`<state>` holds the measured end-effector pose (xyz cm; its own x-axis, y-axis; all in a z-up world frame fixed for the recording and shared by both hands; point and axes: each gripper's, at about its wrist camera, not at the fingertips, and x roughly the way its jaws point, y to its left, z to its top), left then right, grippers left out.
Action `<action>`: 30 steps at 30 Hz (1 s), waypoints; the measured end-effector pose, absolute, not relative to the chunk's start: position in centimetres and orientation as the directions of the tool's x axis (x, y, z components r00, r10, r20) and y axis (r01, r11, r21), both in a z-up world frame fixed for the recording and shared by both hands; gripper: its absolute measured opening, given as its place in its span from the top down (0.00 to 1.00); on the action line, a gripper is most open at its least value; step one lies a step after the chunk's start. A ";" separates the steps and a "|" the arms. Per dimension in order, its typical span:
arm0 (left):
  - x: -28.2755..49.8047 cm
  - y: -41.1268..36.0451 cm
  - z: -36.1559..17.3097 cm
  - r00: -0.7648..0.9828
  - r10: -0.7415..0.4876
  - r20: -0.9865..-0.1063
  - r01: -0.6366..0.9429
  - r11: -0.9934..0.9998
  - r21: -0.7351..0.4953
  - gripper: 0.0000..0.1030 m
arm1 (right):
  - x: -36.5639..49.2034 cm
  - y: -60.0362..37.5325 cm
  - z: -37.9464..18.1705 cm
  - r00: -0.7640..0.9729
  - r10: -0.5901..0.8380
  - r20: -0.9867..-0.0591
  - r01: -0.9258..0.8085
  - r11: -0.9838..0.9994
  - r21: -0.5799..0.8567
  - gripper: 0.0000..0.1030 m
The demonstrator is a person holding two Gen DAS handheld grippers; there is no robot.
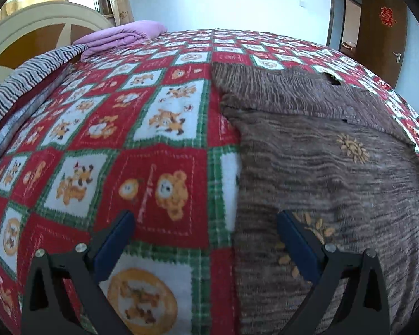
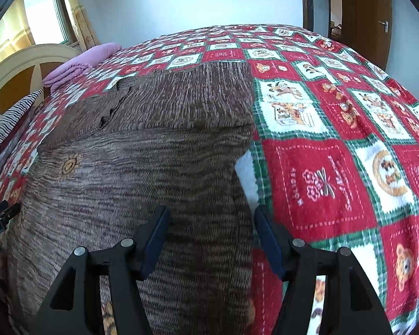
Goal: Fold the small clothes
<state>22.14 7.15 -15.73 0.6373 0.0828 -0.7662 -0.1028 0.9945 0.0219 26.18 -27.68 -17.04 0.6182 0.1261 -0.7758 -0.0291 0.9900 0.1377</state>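
We see brown sweater [image 1: 321, 167] flat on bed [image 1: 159, 150], sleeves folded across far end; left hand-held gripper [image 1: 205, 220] released over left edge; right hand-held gripper [image 2: 211, 217] released over right edge; risk: we pinch blanket [image 2: 335, 173] with knit, or catch one layer, skewing fold.

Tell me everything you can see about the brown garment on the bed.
The brown garment is a streaky, ribbed-looking knit with small orange sun and leaf motifs. It lies flat on the checked bedspread, its far part folded across the body. Both open grippers, left and right, straddle its side edges; contact is unclear.
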 end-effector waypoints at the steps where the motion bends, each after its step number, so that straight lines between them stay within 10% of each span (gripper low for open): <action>1: 22.0 7.1 -15.7 0.638 0.082 -0.766 -0.104 0.994 0.020 0.00 | 25.9 -27.7 -17.2 0.617 0.134 -0.775 -0.031 0.989 0.146 0.31; 30: 17.1 5.8 -16.1 0.626 0.005 -0.780 -0.035 0.999 -0.022 0.00 | 19.6 -26.2 -17.2 0.588 0.110 -0.801 -0.077 0.994 0.080 0.18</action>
<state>17.11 5.75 -16.09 0.6261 0.0051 -0.7797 -0.0349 0.9992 -0.0215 19.62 -26.16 -17.18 0.5878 0.1101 -0.8015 -0.0769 0.9938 0.0802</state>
